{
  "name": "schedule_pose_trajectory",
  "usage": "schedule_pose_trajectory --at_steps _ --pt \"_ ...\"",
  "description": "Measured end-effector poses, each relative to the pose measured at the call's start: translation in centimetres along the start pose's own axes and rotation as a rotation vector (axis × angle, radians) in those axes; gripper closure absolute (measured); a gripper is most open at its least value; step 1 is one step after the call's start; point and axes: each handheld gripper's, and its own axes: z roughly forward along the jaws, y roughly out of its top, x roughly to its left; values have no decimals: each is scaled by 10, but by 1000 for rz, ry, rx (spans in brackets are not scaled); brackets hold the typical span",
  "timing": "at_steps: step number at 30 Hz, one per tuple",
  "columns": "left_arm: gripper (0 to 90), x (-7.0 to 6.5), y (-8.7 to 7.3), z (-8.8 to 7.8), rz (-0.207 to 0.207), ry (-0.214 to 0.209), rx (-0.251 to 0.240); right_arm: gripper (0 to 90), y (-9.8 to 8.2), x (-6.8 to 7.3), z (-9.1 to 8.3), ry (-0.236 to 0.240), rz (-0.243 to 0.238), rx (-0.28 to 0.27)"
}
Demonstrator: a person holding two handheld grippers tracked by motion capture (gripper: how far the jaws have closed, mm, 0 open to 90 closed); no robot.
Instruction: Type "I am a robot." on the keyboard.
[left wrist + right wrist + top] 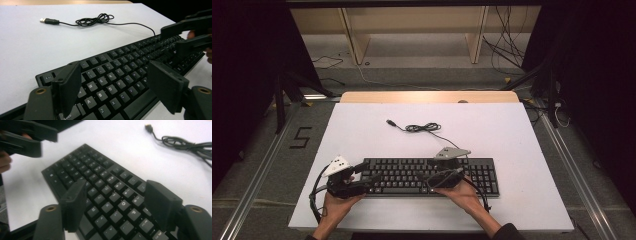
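- Black full-size keyboard (432,176) with white-lettered keys lies flat near the front edge of the white worktop (362,130).
- Left gripper (371,181) hangs over its left end, fingers (68,83) spread wide — holding nothing, keys beneath them.
- Right gripper (427,184) sits over the middle keys, fingers (160,202) apart too, nothing gripped.
- The keyboard's cable (424,128) lies bundled behind it, USB plug (390,122) loose — clear of both grippers.

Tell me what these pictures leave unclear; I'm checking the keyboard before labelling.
- Keyboard: high view, middle keys hidden under both tools.
- Key legends: high view, too small.
- Keyboard's near end: left gripper view, cut off by the bottom edge.
- Cable: right gripper view, cut off at right edge.
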Motion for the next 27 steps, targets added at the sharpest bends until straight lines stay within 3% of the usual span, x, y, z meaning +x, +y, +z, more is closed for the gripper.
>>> schedule_pose_trajectory --at_steps 9,18,23,27 --pt "328 -4 5 10 11 -4 45 303 -10 0 -28 10 15 -96" --pt "378 -5 11 23 22 -4 94 266 -18 -2 -38 -6 25 -101" --pt "470 -7 14 34 36 -9 123 259 -19 -2 -43 -9 30 -109" --pt "594 -9 16 42 54 -21 152 258 -21 -2 -45 -10 33 -113"
